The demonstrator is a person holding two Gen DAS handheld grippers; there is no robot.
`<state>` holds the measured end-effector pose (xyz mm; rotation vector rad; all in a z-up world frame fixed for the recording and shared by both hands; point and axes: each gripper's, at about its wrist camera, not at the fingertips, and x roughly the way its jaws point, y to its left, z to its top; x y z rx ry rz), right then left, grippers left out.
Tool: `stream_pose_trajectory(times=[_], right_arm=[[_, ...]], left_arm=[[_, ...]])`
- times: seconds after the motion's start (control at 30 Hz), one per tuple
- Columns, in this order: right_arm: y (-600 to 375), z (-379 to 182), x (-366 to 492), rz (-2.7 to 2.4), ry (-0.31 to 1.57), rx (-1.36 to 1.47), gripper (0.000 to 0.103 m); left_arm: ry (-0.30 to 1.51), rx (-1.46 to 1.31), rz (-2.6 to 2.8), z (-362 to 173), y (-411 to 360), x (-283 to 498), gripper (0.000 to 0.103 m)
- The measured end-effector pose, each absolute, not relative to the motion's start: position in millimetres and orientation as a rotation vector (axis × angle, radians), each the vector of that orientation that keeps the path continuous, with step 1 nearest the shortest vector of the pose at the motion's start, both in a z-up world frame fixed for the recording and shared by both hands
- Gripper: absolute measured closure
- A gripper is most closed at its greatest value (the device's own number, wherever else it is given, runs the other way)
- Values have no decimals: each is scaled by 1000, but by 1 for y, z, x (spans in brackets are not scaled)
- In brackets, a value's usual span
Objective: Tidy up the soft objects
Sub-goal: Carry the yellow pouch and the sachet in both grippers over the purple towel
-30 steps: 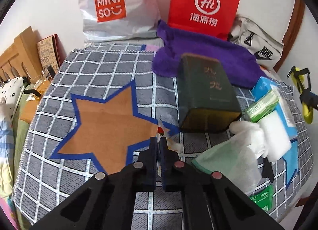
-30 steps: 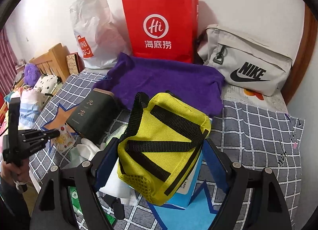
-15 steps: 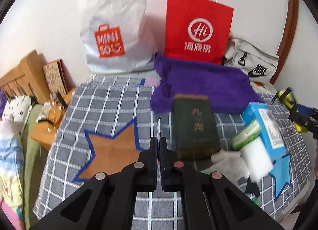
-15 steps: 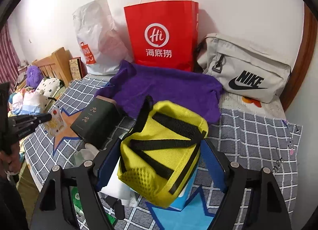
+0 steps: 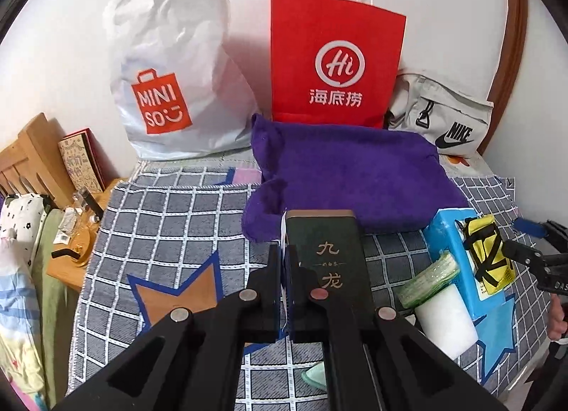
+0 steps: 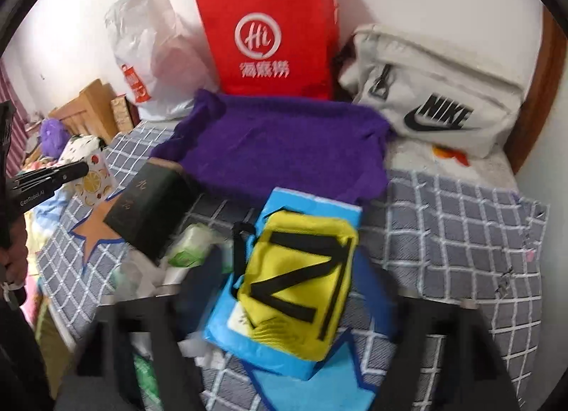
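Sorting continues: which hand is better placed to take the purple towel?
Right. The right gripper has just been opening its jaws around the yellow pouch, near the purple towel; the left gripper is shut on a thin packet.
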<state>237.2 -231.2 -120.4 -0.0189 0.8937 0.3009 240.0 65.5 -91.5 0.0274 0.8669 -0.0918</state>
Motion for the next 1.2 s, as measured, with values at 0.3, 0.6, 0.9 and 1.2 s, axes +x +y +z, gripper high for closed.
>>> stream_pose_trajectory(times=[0.3,0.6,0.9,1.2], right_arm=[[-216,-160,257,255,995,-72,13],[-227,-152,259,268,996,-31,59],[-223,-153,252,299,1007,-15,25],[-209,-162,249,262,1007,-77,32]], left_arm=[[878,51,-122,-95,52,249,100],[874,48,-138,-92,47,261,100],[876,51,-155,-92,42,265,100],[877,47,-162,-92,43,264,100]])
